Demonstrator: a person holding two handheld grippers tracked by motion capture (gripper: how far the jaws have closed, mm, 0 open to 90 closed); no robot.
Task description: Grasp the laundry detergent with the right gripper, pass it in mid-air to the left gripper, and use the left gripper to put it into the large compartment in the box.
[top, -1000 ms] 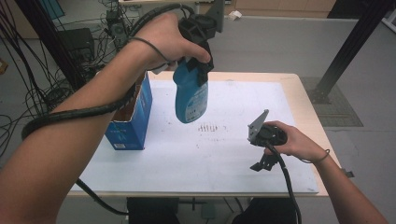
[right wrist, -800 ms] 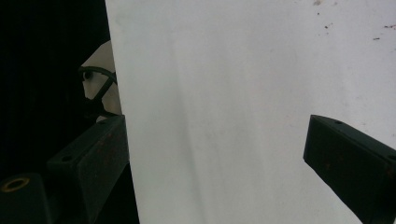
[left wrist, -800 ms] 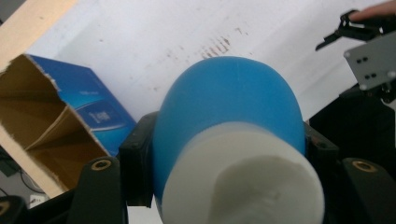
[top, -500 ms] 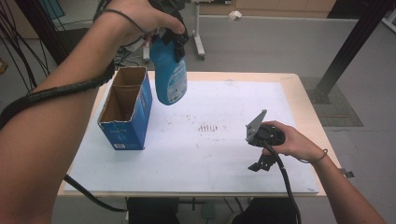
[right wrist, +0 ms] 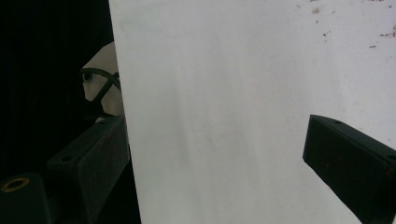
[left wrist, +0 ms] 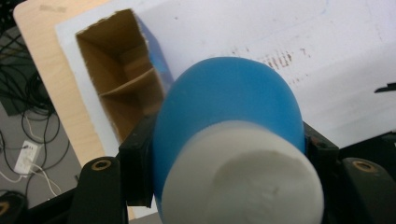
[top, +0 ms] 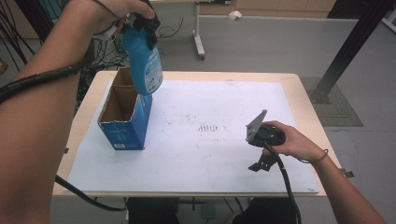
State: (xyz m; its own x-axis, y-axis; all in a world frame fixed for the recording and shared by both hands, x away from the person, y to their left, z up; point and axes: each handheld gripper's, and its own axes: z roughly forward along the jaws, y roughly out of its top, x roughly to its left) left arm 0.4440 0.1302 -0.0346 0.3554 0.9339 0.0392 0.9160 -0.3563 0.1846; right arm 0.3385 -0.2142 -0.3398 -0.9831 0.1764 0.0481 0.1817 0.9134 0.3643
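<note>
While the blue bottle (top: 143,60) hangs in the air above the open blue carton (top: 125,115), its long axis runs nearly upright, white cap end up in the grip and rounded base down, tilted a little toward 5 o'clock in the high view. The left gripper (top: 142,21) is clamped on its upper part, jaws pressed to either side of the blue body just below the cap, as the left gripper view shows with the bottle (left wrist: 229,121) filling the space between them. The carton's mouth lies just below and toward 7 o'clock of the bottle's base; in the left gripper view the carton (left wrist: 122,88) shows a cardboard divider across its inside, so the bottle would have to go into one compartment. I judge the coming move to be a short shift toward 7 o'clock and then straight down, and the carton's near wall and that divider are what could catch the base.

The right gripper (top: 261,140) rests on the white mat (top: 224,158) at about 4 o'clock from the carton, well apart from it, jaws standing apart with nothing between them. The left hand (top: 109,11) is plainly the nearer one. The wooden table (top: 299,93) edges the mat
</note>
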